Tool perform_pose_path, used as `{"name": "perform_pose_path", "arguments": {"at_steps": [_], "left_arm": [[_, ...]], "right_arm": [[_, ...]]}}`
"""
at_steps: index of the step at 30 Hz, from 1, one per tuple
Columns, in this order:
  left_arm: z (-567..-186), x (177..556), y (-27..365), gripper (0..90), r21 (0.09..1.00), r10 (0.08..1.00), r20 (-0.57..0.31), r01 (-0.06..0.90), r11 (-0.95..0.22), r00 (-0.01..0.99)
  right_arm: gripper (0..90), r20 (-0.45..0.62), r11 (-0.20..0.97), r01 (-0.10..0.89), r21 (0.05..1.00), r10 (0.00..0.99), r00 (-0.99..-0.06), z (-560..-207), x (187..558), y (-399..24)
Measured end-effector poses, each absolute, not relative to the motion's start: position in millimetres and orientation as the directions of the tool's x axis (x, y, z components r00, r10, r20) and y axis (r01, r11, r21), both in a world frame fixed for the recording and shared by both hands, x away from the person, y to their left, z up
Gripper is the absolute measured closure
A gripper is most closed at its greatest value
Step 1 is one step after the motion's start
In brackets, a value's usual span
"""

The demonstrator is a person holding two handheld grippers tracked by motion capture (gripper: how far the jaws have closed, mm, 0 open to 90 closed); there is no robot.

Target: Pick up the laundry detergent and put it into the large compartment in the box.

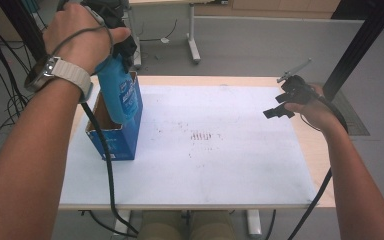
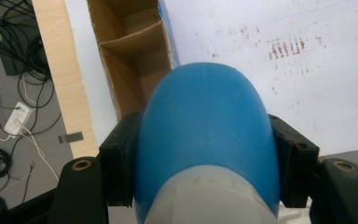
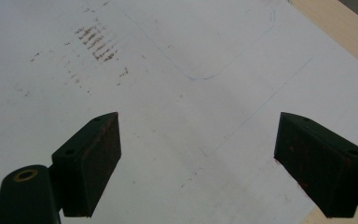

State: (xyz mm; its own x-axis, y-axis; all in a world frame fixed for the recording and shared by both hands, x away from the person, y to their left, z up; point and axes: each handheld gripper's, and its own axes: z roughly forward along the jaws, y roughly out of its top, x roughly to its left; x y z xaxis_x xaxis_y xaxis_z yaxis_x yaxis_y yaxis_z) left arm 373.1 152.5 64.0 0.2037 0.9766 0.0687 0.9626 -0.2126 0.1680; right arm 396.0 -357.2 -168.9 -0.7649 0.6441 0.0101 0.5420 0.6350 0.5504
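Bottle [image 1: 119, 90] hangs half inside the box [image 1: 122, 135], pinched hard by the left gripper [image 1: 112, 35]. Looks like the packing step, with the base over an open compartment. Next it needs a straight drop, then release. Right gripper [image 1: 280, 107], well right of the box, stands spread and empty.

Soft, even indoor light falls from overhead, leaving the white worktop [image 1: 205, 150] bright without harsh glare. Shadows are faint and diffuse. The high view is slightly soft and grainy. In the left gripper view the blue bottle [image 2: 207, 140] sits close and mildly blurred. The right gripper view dims toward its lower corners.
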Motion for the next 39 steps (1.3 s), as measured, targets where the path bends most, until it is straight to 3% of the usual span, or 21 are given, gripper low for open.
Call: {"name": "perform_pose_path", "arguments": {"at_steps": [39], "left_arm": [[52.1, 394.8, 180.9, 37.5, 0.169, 0.985, 0.093, 0.973, -0.157, 0.143]], "right_arm": [[14.6, 0.025, 0.629, 0.557, 0.542, 0.65, -0.76, -179.2, 407.0, -351.9]]}}
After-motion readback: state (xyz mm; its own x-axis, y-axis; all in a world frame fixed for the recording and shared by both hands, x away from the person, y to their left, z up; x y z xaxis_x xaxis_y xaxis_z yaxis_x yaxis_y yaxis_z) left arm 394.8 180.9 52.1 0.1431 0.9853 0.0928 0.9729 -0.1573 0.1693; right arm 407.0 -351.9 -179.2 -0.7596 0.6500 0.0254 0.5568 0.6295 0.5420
